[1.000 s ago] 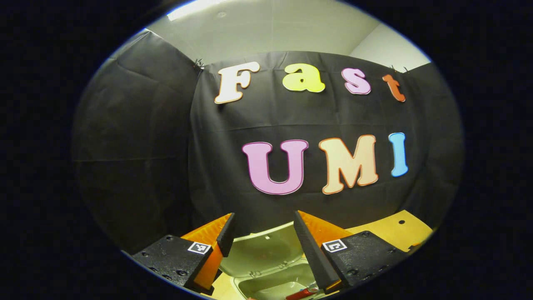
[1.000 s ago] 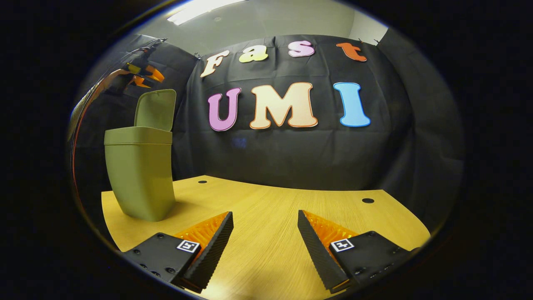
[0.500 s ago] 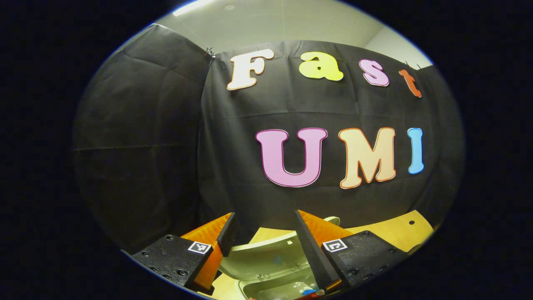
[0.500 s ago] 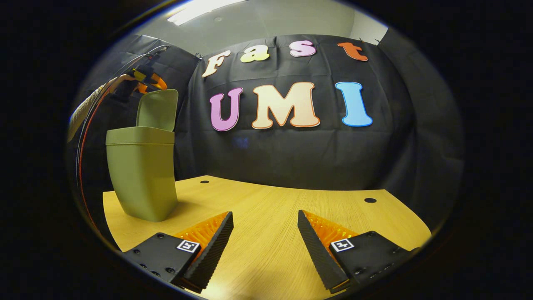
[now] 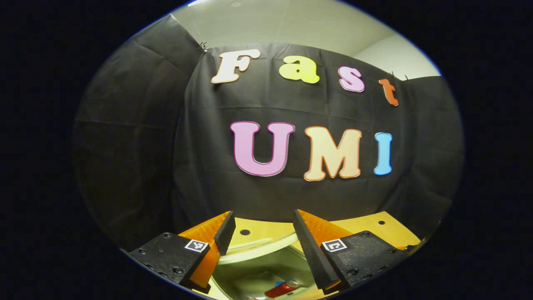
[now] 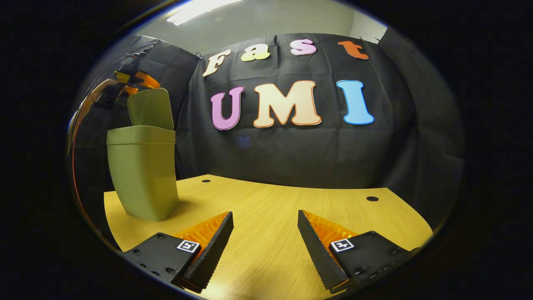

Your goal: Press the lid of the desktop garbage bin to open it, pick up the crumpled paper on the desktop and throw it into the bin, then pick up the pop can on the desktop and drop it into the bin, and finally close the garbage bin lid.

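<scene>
The green bin stands at the table's left with its lid raised and tilted over the opening. My left gripper hovers at the lid's top edge, open. In the left gripper view, its own open fingers frame the lid's pale rim and the bin's inside below, where the red pop can lies. My right gripper hangs open low over the wooden table, to the right of the bin, with nothing between its fingers.
The table runs on behind the bin to the black cloth wall. Small round holes mark its far edge. A person's arm reaches in from the left behind the bin.
The lid has swung from leaning back to tilting forward over the opening. My left gripper has followed it at the top edge. The right gripper has barely moved.
</scene>
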Demonstrator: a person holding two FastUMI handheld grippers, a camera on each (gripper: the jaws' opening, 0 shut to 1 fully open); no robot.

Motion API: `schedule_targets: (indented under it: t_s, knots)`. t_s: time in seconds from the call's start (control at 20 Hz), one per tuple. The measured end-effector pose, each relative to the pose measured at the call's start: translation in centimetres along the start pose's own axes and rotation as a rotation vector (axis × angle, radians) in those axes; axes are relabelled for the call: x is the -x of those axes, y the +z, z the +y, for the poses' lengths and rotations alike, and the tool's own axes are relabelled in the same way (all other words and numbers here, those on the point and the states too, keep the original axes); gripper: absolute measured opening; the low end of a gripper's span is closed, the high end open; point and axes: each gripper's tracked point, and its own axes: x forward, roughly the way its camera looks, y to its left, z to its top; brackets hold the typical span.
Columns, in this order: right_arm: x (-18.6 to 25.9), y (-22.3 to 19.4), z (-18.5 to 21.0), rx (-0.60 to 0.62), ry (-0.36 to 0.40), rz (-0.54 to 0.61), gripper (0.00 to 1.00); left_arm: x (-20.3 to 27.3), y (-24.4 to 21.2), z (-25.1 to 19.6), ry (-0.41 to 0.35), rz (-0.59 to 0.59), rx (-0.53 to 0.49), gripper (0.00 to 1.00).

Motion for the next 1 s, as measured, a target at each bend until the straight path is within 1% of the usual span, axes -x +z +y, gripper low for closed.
schedule_targets:
  t_s: [0.05, 0.1, 0.15, 0.2, 0.25, 0.3, 0.35, 0.4, 0.45, 0.5, 0.6, 0.75, 0.85, 0.9, 0.95, 1.0]
  knots:
    - [0.1, 0.0, -0.2, 0.000, -0.004, 0.002, 0.98, 0.5, -1.5, -0.2, -0.002, 0.006, 0.000, 0.82]
    - [0.1, 0.0, -0.3, -0.001, -0.007, 0.002, 1.00, 0.9, -2.7, -0.4, -0.005, 0.007, -0.003, 0.82]
    - [0.2, 0.2, -0.4, -0.005, -0.009, -0.002, 0.98, 1.2, -3.9, -0.5, -0.003, 0.010, -0.001, 0.84]
    - [0.1, 0.1, -0.5, -0.009, -0.010, -0.001, 0.98, 1.3, -5.3, -0.6, -0.001, 0.019, 0.010, 0.85]
    - [0.1, 0.1, -0.5, -0.012, -0.010, -0.001, 1.00, 1.5, -6.8, -0.8, -0.003, 0.043, 0.029, 0.84]
    - [0.1, 0.0, -0.6, -0.013, -0.012, 0.000, 1.00, 1.7, -8.1, -1.0, -0.011, 0.057, 0.050, 0.82]
    - [0.0, 0.0, -0.6, -0.014, -0.013, 0.002, 0.98, 1.8, -9.1, -1.2, -0.016, 0.068, 0.066, 0.82]
    - [0.0, -0.2, -0.6, -0.016, -0.011, 0.006, 0.98, 1.9, -10.3, -1.2, -0.011, 0.081, 0.075, 0.82]
    - [0.0, -0.3, -0.5, -0.016, -0.008, 0.009, 1.00, 2.0, -11.2, -1.2, -0.008, 0.094, 0.069, 0.85]
    - [0.0, -0.4, -0.5, -0.016, -0.007, 0.012, 0.98, 2.0, -11.7, -1.1, 0.001, 0.085, 0.056, 0.85]
    - [-0.1, -0.7, -0.5, -0.016, -0.004, 0.017, 0.98, 2.3, -11.5, -1.5, -0.006, 0.040, 0.009, 0.85]
    - [-0.4, -1.1, -0.6, -0.027, -0.001, 0.031, 1.00, 2.2, -11.6, -1.3, 0.013, 0.006, -0.049, 0.86]
    - [-0.4, -1.6, -0.6, -0.035, 0.000, 0.046, 0.98, 2.4, -11.7, -0.9, 0.032, -0.001, -0.051, 0.87]
    - [-0.5, -1.8, -0.5, -0.038, 0.001, 0.051, 0.98, 2.4, -11.7, -0.6, 0.052, -0.002, -0.052, 0.84]
    - [-0.6, -1.8, -0.4, -0.039, 0.003, 0.053, 0.98, 2.4, -11.8, -0.3, 0.071, -0.003, -0.054, 0.89]
    - [-0.6, -1.9, -0.4, -0.039, 0.005, 0.054, 0.98, 2.5, -11.7, 0.2, 0.094, -0.007, -0.063, 0.93]
